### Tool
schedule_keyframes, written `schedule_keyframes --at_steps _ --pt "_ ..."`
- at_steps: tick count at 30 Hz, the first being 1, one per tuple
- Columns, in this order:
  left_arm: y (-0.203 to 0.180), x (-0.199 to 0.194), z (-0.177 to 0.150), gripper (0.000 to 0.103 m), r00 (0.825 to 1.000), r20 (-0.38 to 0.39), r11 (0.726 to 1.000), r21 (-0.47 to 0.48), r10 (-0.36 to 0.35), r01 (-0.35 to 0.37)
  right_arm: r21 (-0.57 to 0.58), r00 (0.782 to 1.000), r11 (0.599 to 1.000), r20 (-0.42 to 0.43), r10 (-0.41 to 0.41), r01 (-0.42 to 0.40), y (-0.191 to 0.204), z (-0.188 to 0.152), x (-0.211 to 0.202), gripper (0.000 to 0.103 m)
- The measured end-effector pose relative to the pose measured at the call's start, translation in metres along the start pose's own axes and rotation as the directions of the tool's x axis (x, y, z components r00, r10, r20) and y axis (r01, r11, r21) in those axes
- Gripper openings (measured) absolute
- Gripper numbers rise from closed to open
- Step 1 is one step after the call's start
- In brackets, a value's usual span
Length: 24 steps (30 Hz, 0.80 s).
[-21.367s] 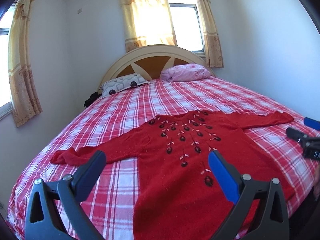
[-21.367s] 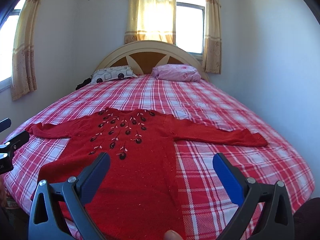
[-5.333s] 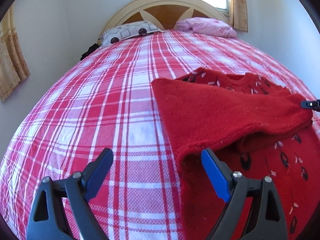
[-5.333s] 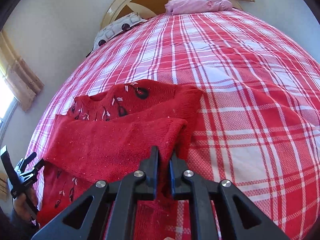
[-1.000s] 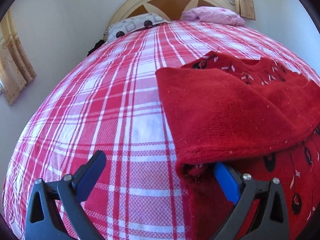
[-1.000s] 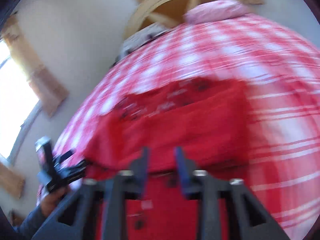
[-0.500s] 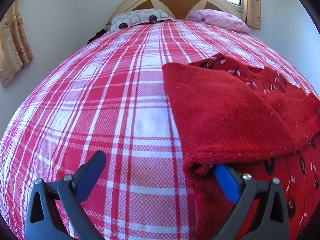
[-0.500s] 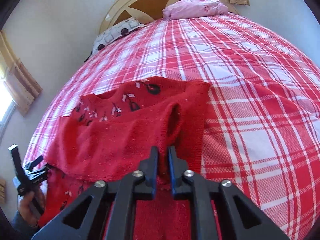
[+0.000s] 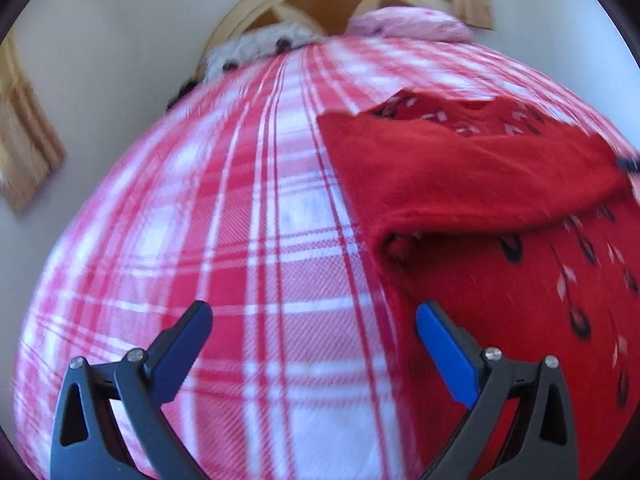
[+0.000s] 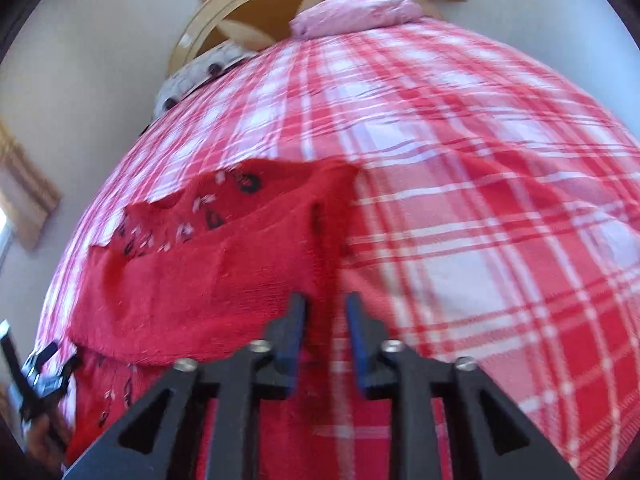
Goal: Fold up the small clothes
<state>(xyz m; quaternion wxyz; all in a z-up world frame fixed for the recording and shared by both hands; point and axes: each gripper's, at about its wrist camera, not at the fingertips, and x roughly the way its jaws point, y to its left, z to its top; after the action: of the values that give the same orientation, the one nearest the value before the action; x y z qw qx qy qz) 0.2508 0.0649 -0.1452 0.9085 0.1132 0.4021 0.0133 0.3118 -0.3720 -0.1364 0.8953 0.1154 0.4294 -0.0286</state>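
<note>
Motion blur smears the pillows (image 9: 264, 50) at twelve o'clock. The red sweater (image 9: 460, 176) runs off frame at three o'clock, its lower layer hidden beneath the fold.

Readable text: none in either view.
Red sweater (image 9: 472, 176): embroidered leaf-and-bud motifs only (a pattern, not letters).
Plaid bedspread (image 10: 480, 168): stripes and checks, no print.
Spotted pillow (image 10: 192, 76): dark dots, blurred, no wording legible.
Grippers' frames: no brand mark legible.

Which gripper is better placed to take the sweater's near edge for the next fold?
Right. The right gripper, jaws opening, straddles the red sweater; the left gripper is open over bare bedspread.
</note>
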Motion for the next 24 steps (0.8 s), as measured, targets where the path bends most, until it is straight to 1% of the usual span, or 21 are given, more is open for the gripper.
schedule_keyframes --at_steps 1,2,3,4,6,7,9,11,12,13,15,16,17,21,24 --pt "0.000 -0.011 0.001 0.103 0.999 0.035 0.999 0.021 0.023 -0.023 -0.015 1.000 1.000 0.023 -0.014 0.014 0.001 0.000 -0.007 0.028" --pt "0.002 -0.018 0.005 0.103 0.998 0.059 0.999 0.026 0.037 -0.038 -0.032 0.999 0.999 0.040 -0.023 0.024 0.005 0.001 -0.013 0.028" --pt "0.004 -0.027 0.013 0.103 0.993 0.104 0.998 0.018 0.055 -0.057 -0.058 0.998 0.998 0.061 -0.029 0.032 0.010 0.002 -0.019 0.028" --pt "0.006 -0.030 0.019 0.103 0.990 0.129 0.998 0.011 0.057 -0.058 -0.088 0.997 0.996 0.081 -0.017 0.024 0.019 0.004 -0.025 0.028" --pt "0.005 -0.033 0.039 0.103 0.983 0.177 0.999 -0.010 0.048 -0.047 -0.131 0.996 0.991 0.085 0.038 -0.027 0.034 0.008 -0.030 0.028" --pt "0.002 -0.030 0.045 0.103 0.983 0.179 0.999 -0.007 0.048 -0.047 -0.157 0.995 0.987 0.081 0.061 -0.047 0.044 0.008 -0.031 0.028" --pt "-0.007 -0.013 0.057 0.103 0.984 0.165 0.998 0.014 0.062 -0.066 -0.199 0.995 0.978 0.060 0.077 -0.064 0.060 0.009 -0.025 0.028" --pt "-0.015 0.015 0.060 0.103 0.990 0.118 0.996 0.036 0.082 -0.087 -0.238 0.996 0.969 0.033 0.078 -0.068 0.071 0.005 -0.015 0.028" --pt "-0.017 0.022 0.058 0.103 0.990 0.105 0.995 0.044 0.090 -0.095 -0.244 0.997 0.968 0.024 0.068 -0.060 0.072 0.002 -0.009 0.028" --pt "-0.019 0.036 0.054 0.103 0.992 0.072 0.992 0.058 0.106 -0.110 -0.247 0.999 0.968 0.005 0.050 -0.048 0.071 0.001 -0.001 0.028" --pt "-0.022 0.048 0.047 0.103 0.994 0.039 0.991 0.074 0.107 -0.110 -0.233 1.000 0.972 -0.024 0.017 -0.022 0.063 -0.003 0.012 0.028" --pt "-0.022 0.050 0.043 0.103 0.994 0.042 0.992 0.071 0.099 -0.102 -0.220 0.999 0.975 -0.041 0.011 -0.020 0.057 -0.005 0.018 0.028" --pt "-0.020 0.049 0.040 0.103 0.994 0.055 0.994 0.061 0.089 -0.093 -0.209 0.998 0.977 -0.052 0.032 -0.042 0.051 -0.007 0.022 0.028" --pt "-0.020 0.042 0.042 0.103 0.995 0.049 0.993 0.066 0.091 -0.094 -0.172 0.995 0.981 -0.049 0.083 -0.091 0.043 -0.008 0.019 0.028" --pt "-0.023 0.030 0.040 0.103 0.995 0.054 0.993 0.071 0.086 -0.090 -0.162 0.996 0.983 -0.046 0.077 -0.084 0.043 -0.009 0.010 0.028"
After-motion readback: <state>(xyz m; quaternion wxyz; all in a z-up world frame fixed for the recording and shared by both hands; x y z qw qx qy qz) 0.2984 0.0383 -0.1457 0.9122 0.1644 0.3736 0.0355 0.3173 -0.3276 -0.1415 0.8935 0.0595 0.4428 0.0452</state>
